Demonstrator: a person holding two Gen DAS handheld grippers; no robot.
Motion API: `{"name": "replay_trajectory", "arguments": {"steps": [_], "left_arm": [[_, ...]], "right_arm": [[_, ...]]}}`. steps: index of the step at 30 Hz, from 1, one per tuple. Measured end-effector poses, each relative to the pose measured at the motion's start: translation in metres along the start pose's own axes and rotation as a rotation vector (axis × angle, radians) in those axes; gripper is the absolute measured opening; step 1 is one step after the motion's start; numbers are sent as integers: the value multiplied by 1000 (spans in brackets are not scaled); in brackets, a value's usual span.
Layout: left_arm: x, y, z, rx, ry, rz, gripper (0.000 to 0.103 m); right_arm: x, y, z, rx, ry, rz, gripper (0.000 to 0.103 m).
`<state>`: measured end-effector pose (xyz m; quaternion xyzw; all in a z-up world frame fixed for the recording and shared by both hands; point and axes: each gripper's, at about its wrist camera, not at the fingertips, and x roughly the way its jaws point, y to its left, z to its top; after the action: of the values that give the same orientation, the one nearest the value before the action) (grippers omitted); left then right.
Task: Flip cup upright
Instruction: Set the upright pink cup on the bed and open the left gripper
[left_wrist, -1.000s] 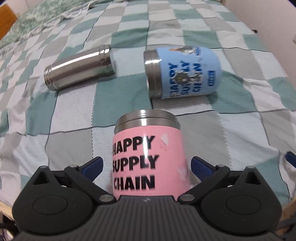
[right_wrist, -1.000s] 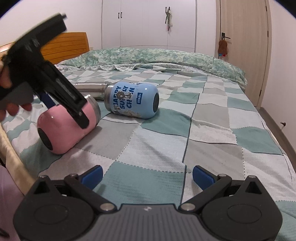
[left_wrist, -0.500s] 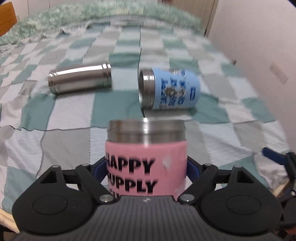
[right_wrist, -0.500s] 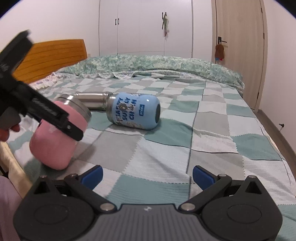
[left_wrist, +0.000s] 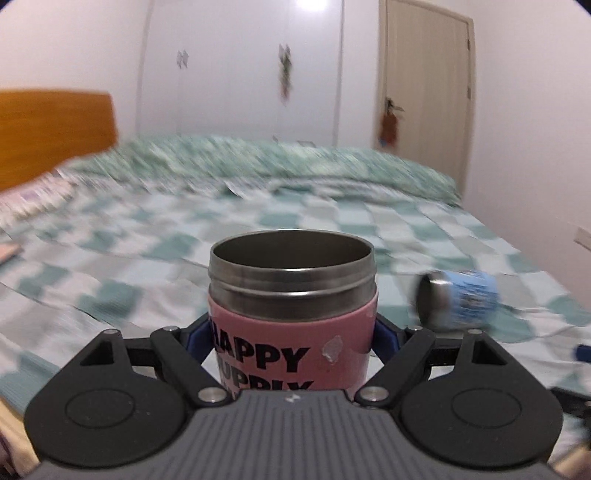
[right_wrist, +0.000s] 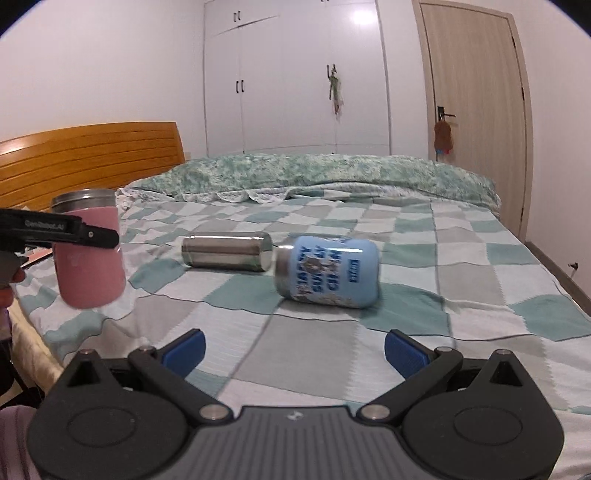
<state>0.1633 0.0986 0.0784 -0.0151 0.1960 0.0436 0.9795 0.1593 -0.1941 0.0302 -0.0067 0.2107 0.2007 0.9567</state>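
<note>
My left gripper (left_wrist: 291, 332) is shut on the pink cup (left_wrist: 291, 325), a steel cup in a pink sleeve, and holds it upright, mouth up, above the bed's near left edge. It also shows in the right wrist view (right_wrist: 88, 258), lifted off the blanket. A blue-sleeved cup (right_wrist: 327, 271) lies on its side mid-bed; it shows blurred in the left wrist view (left_wrist: 458, 299). My right gripper (right_wrist: 295, 349) is open and empty, low over the blanket in front of the blue cup.
A bare steel cup (right_wrist: 227, 251) lies on its side just left of the blue cup. The checkered blanket (right_wrist: 406, 295) covers the bed. A wooden headboard (right_wrist: 92, 155) stands at the left, wardrobes and a door behind.
My left gripper closed on the pink cup, lifted it off the blanket and turned it from lying down to upright. The right gripper moved slightly closer to the blue cup.
</note>
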Motion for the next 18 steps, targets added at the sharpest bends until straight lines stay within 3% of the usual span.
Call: {"name": "replay_trajectory", "arguments": {"steps": [5,8,10,13,15,18], "left_arm": [[19,19,-23,58,-93,86,85],[40,28,-48,34,-39,90,85],[34,29,-56,49,-110,81,85],[28,28,-50,48,-101,90,88],[14,28,-45,40,-157,95,103],[-26,22,-34,36,-272,70,103]], "right_arm": [[9,18,-2,-17,-10,-21,103],[13,24,-3,-25,-4,-36,103],[13,28,-2,-38,2,-42,103],[10,32,-1,-51,-1,-50,103],[6,34,0,-53,-6,-53,103],[-5,37,1,-60,-25,-52,103]]}}
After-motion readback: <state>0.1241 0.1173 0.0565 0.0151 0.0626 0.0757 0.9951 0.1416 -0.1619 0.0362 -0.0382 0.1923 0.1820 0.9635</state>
